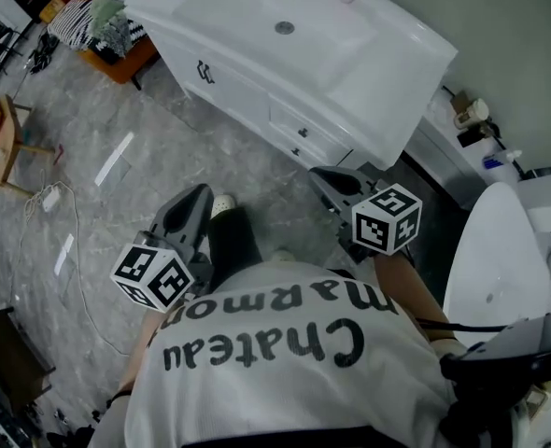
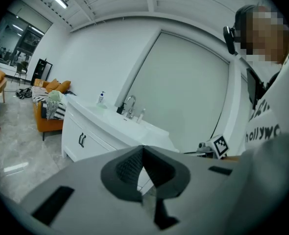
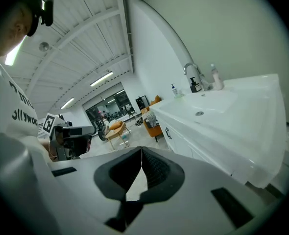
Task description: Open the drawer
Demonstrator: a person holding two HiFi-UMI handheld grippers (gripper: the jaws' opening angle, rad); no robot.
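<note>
The left claw (image 1: pixel 190 208) and the right claw (image 1: pixel 334 183) are both clenched on nothing. The drawer (image 1: pixel 315 140) is seen closed in the front of the white counter (image 1: pixel 191 12), well apart from them. One claw should be released before the knob (image 1: pixel 303 132) is gripped, and the pull kept straight.

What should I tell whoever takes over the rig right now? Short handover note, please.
Left gripper: shut, empty.
Right gripper: shut, empty.
Both are held out in front of the person, short of the white vanity.
Drawer: in the vanity front below the basin, looks closed, untouched.
Done: nothing yet.
Left: reach the drawer knob, grip it, pull the drawer out.
</note>
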